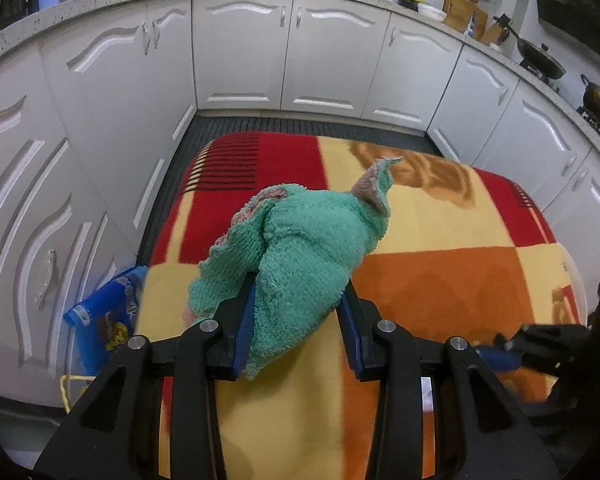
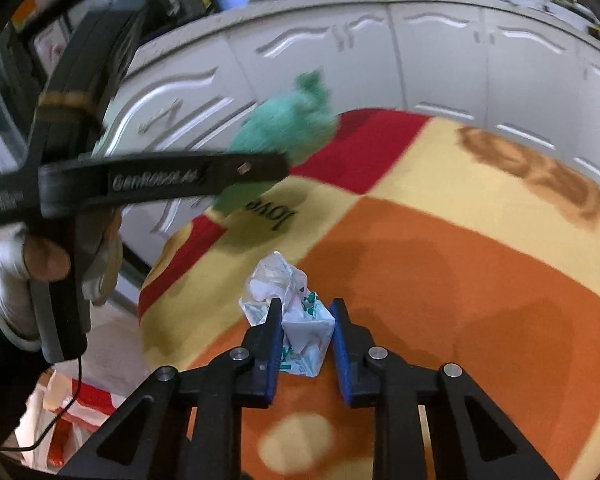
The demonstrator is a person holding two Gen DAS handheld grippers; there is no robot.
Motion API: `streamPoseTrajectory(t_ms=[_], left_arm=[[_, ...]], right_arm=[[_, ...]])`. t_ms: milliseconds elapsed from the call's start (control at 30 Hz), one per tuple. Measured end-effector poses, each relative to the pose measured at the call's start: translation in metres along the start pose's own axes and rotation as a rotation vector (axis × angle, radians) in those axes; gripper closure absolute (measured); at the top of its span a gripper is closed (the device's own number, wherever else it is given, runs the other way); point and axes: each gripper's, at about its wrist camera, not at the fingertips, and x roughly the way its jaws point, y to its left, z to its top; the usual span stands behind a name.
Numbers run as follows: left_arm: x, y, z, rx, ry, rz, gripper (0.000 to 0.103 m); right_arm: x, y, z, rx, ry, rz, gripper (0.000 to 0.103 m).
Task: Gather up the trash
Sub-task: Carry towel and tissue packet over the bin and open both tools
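My left gripper is shut on a green fluffy cloth and holds it above the patterned blanket. The cloth hides the fingertips. The same cloth shows in the right wrist view, held by the left gripper at upper left. My right gripper is shut on a crumpled white wrapper with green print, just above the orange part of the blanket.
White kitchen cabinets curve around the blanket-covered surface. A blue bag hangs at its left edge. Pots and a wok stand on the counter at the right. Red and white bags lie low on the left.
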Motion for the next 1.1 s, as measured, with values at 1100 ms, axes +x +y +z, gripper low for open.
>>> streamPoseTrajectory(t_ms=[1100], left_arm=[[0.014,-0.316,-0.012,0.324,-0.029,-0.247,0.067]], right_arm=[[-0.259,-0.183,-0.123,0.467,-0.318,-0.515,0.082]])
